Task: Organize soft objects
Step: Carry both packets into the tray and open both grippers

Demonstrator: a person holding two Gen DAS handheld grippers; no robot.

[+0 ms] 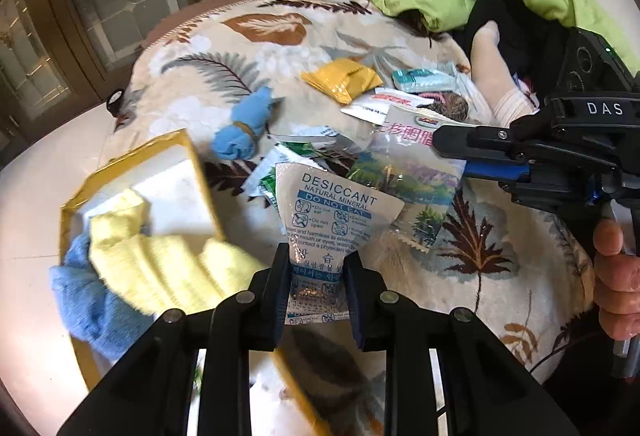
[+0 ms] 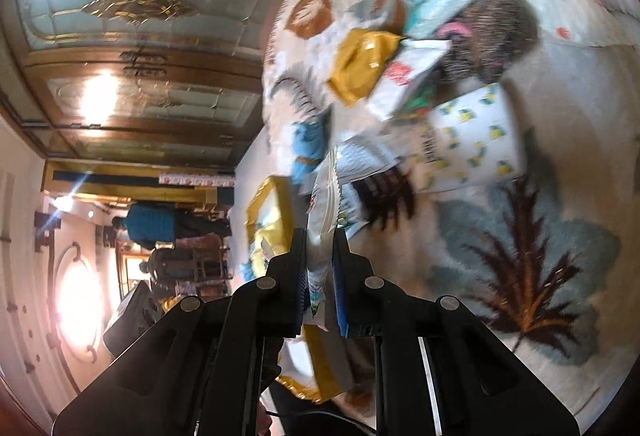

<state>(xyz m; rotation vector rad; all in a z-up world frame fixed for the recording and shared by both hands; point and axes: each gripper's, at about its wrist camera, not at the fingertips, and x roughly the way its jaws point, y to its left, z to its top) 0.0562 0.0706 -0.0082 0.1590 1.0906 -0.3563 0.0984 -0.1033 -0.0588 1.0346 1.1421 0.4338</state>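
Sorting step: left gripper (image 1: pixel 318 278) pinches the desiccant pack (image 1: pixel 334 212) between nearly closed fingers, right gripper (image 2: pixel 320 256) clamps a printed sachet (image 2: pixel 323 212); next, probably drop into gold-rimmed box (image 1: pixel 192 164) left of left fingers.

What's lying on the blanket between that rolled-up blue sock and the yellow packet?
Nothing: in the left wrist view, the stretch from the blue sock to the yellow packet is bare leaf-patterned blanket.

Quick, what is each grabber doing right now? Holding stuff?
Left gripper: shut on the desiccant packet.
Right gripper: shut on a clear printed bag.
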